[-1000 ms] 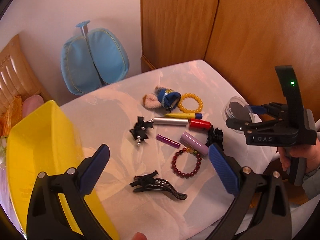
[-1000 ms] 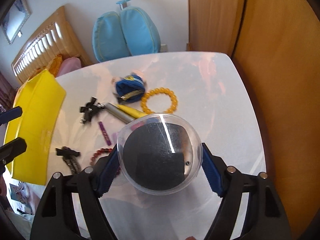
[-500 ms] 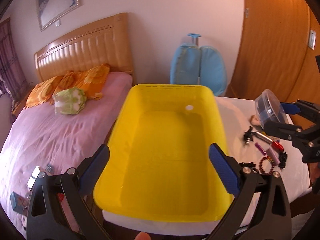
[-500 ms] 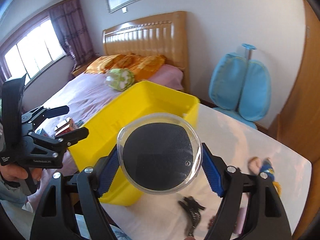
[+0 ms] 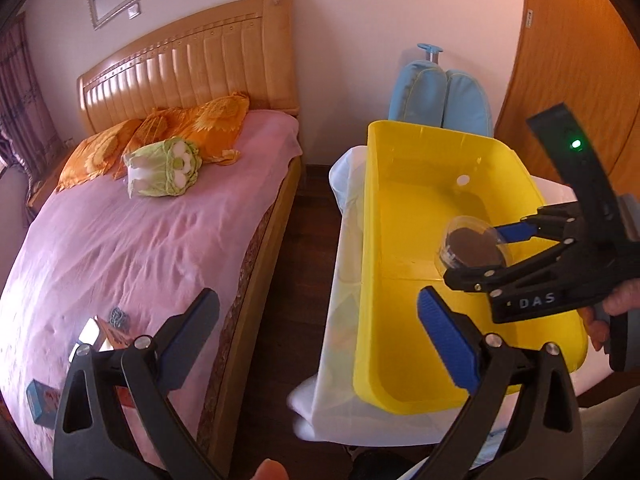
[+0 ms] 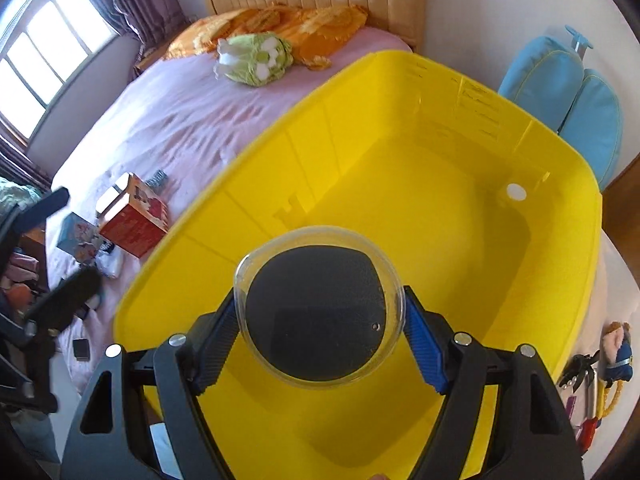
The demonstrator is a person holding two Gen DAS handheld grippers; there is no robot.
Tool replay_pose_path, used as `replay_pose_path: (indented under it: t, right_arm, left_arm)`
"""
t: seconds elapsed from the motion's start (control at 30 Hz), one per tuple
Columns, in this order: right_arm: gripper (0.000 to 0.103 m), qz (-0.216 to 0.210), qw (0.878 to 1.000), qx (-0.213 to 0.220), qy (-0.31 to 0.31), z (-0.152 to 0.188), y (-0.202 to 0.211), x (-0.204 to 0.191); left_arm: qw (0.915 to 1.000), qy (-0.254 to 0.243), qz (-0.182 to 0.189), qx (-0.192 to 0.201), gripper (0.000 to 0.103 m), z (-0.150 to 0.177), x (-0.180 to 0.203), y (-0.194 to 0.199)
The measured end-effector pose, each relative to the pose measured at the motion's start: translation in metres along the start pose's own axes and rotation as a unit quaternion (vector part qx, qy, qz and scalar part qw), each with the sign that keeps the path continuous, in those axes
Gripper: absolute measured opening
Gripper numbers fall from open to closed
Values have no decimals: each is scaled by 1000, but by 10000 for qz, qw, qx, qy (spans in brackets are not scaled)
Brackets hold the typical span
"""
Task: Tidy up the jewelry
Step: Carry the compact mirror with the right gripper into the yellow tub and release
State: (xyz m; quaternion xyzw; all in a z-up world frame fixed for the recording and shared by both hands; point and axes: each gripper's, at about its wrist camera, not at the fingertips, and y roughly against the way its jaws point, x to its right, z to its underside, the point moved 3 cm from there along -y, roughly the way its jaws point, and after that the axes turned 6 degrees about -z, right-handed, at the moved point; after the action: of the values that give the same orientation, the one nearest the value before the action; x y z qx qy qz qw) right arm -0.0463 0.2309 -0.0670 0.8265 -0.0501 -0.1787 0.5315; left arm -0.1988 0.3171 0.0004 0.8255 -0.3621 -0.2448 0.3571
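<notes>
Over the yellow bin [image 5: 420, 208], left view: my right gripper [image 5: 486, 250] holds the clear round case [image 5: 472, 248] above its bare floor; my left gripper [image 5: 316, 332] gapes, holding nothing.
Right view: the case, dark-padded inside, sits clamped; jewelry [image 6: 588, 384] waits on the table, unsorted.

Right claw [image 6: 320, 320] clamped on round clear case [image 6: 318, 310], above yellow bin [image 6: 440, 208], bed [image 6: 180, 120] beyond

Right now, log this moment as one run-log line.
right gripper: shut on clear round case | position: over yellow bin | left gripper: open, empty | bin: empty
</notes>
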Motion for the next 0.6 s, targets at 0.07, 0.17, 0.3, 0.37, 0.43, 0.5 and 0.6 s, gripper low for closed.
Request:
replay_pose_path:
  t: [0.07, 0.17, 0.3, 0.37, 0.43, 0.5, 0.6]
  right_arm:
    - [78, 231, 9993, -248, -126, -3, -17, 3]
    - [78, 470, 9956, -749, -305, 0, -38, 9]
    - [78, 667, 9894, -1212, -431, 9, -58, 12]
    - [78, 695, 9862, -1421, -479, 12, -66, 12]
    - [78, 693, 9837, -1579, -514, 16, -71, 13]
    - [79, 716, 9814, -1699, -543, 19, -76, 14]
    - [79, 745, 9788, -1819, -584, 23, -81, 16]
  left_arm:
    - [9993, -294, 211, -10, 96, -5, -8, -11]
    - [9977, -604, 297, -110, 96, -8, -21, -27]
    - [9963, -509, 684, -121, 96, -8, -30, -36]
    - [9954, -440, 836, -148, 96, -5, -29, -39]
    - [9947, -433, 911, -185, 96, -3, -26, -42]
    - [9941, -452, 970, -202, 96, -2, -24, -44]
    - [9937, -489, 992, -169, 96, 0, -24, -42]
